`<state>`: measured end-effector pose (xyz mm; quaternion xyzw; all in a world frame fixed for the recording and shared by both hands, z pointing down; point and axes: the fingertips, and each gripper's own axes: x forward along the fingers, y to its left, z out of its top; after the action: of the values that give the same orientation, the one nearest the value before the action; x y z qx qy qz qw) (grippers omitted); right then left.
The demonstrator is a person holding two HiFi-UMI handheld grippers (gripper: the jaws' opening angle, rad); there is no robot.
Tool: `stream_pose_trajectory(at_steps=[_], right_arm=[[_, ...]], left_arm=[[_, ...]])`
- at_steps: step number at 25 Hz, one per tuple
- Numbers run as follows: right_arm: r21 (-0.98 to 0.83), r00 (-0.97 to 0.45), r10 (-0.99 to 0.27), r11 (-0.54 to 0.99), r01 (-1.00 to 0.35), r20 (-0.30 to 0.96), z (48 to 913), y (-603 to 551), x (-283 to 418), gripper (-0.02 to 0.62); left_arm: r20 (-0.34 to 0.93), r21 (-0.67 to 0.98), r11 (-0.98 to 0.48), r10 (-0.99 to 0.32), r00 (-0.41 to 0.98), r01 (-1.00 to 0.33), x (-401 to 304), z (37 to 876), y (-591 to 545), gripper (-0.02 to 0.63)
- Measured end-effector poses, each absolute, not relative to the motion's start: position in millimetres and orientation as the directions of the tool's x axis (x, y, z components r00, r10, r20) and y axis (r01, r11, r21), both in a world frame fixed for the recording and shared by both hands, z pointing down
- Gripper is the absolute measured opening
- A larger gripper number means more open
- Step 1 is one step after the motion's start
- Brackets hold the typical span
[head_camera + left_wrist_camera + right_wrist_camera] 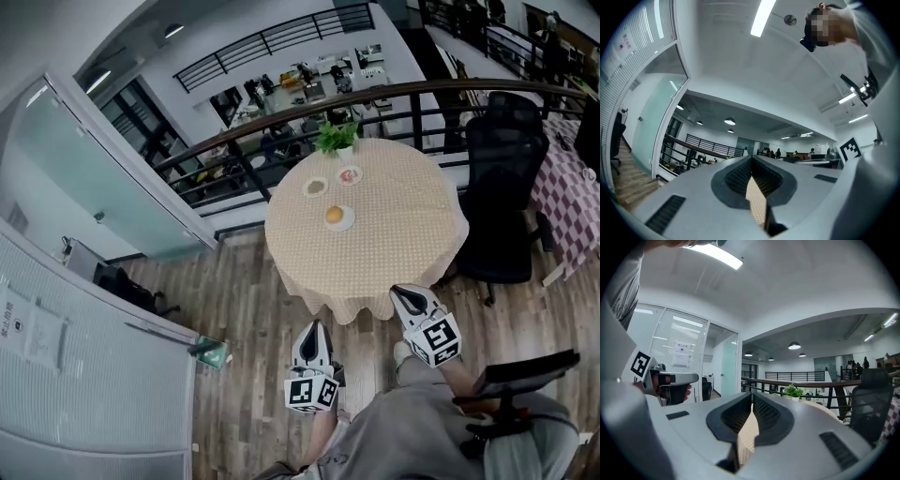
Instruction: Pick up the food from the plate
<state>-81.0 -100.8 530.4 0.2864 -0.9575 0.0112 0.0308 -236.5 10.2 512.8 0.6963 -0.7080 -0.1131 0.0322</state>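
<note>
Upper centre of the head view: a round table (394,253) under a beige checked cloth. Carries three small plates, all grouped toward its upper-left part. Closest to the middle of the frame, a white plate (352,222) with an orange-yellow piece of food (334,215) resting on it. Above and to the left, a second plate (316,187) with something brownish. Just right of that, a third plate (350,174) with something reddish, too small to tell. At the table's top edge, a potted plant (336,138), close to a dark railing (234,141).

Lower centre of the same view: the left gripper (314,326), tip pointing up the frame toward the table, marker cube at its near end. Grips nothing. In the left gripper view, both jaws pressed together at the tip, only a sliver of checked cloth showing through below them.

Right of it and slightly higher: the right gripper (406,294), also aimed at the table. Closed as well and empty, pads meeting in the right gripper view, with plant and railing beyond.

Both over the wooden floor (244,309), short of the table's near edge and well apart from the food.

Right of the table, a black office chair (502,187). At the far right edge, a purple checked cloth (567,202).
</note>
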Motion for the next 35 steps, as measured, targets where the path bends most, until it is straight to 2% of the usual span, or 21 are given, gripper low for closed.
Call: stream_pose_trajectory(at_steps=[13, 25, 35], right_arm=[[-0.080, -0.846, -0.529, 0.842, -0.533, 0.072, 538, -234, -79, 0.021], [-0.108, -0.815, -0.579, 0.810, -0.577, 0.016, 516, -335, -64, 0.021], [-0.110, -0.803, -0.596, 0.797, -0.594, 0.023, 513, -363, -71, 0.021]], left_arm=[[-0.044, 0.264, 0.021, -0.998, -0.034, -0.964, -235, 509, -124, 0.011], [-0.085, 0.222, -0.081, -0.994, 0.063, -0.972, -214, 479, -251, 0.011], [-0.110, 0.237, -0.131, -0.988, 0.107, -0.963, -210, 479, -287, 0.011]])
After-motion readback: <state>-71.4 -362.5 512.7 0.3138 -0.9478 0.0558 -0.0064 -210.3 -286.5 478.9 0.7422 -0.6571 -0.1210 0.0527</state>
